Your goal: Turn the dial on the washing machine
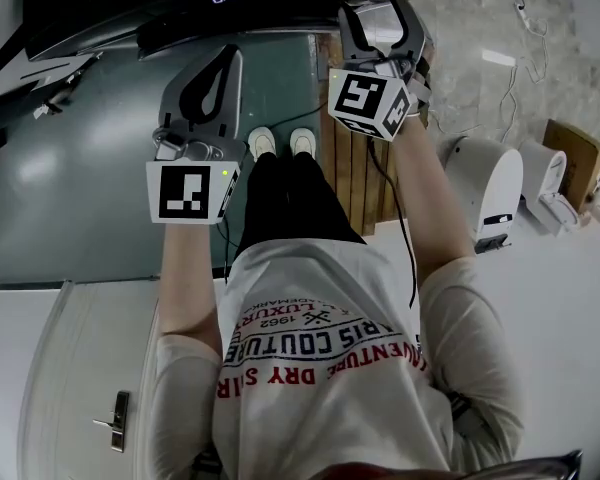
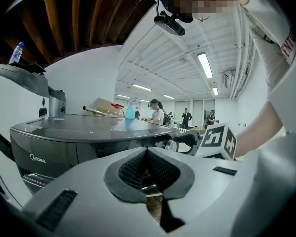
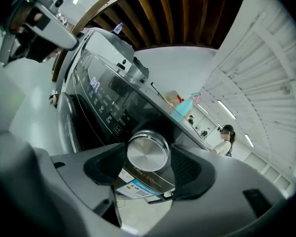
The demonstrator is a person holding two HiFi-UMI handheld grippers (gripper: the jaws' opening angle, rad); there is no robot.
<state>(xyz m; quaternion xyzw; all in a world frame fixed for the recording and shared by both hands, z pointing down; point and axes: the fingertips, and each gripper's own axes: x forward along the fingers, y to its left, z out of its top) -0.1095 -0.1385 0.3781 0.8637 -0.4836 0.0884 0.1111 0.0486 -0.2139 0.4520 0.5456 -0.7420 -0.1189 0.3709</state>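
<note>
The right claw (image 3: pixel 148 168) is straddling the dial (image 3: pixel 147 151), a shiny round metal knob on the sloping dark control panel of the washing machine (image 3: pixel 96 100). Its jaws are standing wide apart, one on each side of the knob. The pads seem to be sitting just off its rim rather than pressing on it, though the wide lens is making that gap hard to judge. The left claw (image 2: pixel 148 164) is hanging in front of the machine's left side with its jaws together and nothing between them, well apart from the dial.

The main risk lies in the grip. The knob's face and rim are looking smooth and polished, so if the pads are closing off-centre or too lightly, they are likely to skid round it without turning it. A firm twist could also carry the dial past the wanted setting. The lit display (image 3: pixel 94 83) and the touch symbols are lying just beside the knob, so a drifting jaw could be brushing one of them.

A blue spray bottle (image 3: pixel 183 107) and a cardboard box (image 2: pixel 103 105) are resting on the machine's top surface, clear of the panel. A sticker (image 3: pixel 133 186) is showing just below the dial. A black cable (image 1: pixel 400 218) is trailing down beside the right arm and could be snagging as the wrist rolls. Nothing is blocking the dial itself.
</note>
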